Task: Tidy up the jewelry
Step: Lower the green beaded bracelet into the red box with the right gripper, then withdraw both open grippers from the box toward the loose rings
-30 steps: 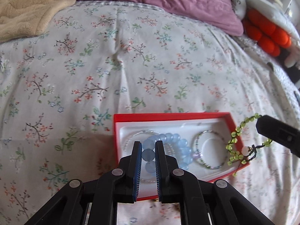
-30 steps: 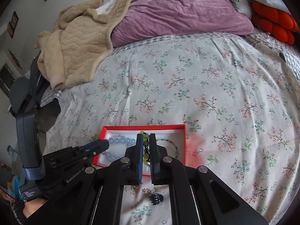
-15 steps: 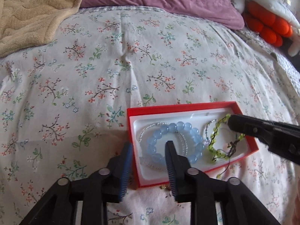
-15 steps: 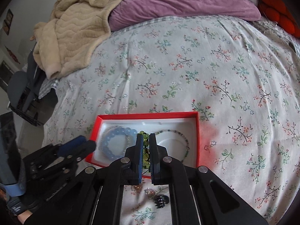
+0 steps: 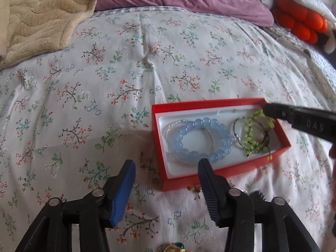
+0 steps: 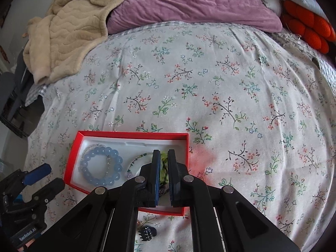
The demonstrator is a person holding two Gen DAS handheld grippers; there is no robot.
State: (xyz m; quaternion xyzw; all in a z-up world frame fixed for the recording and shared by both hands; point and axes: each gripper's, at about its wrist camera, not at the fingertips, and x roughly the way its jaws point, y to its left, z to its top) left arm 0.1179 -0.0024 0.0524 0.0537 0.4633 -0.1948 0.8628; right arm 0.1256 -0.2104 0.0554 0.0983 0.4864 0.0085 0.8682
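Two wrist cameras look down and forward over the floral bed (image 5: 147,63) toward the pillows; the left sits close behind the red box (image 5: 210,174), the right slightly right of it, both sharing the box (image 6: 71,163)

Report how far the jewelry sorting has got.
Done: the blue bead bracelet lies in the red box; the left gripper is open and empty. In hand: the right gripper is closed on the green bead bracelet, already over the box. Left: a black hair clip and small gold pieces on the bedspread.
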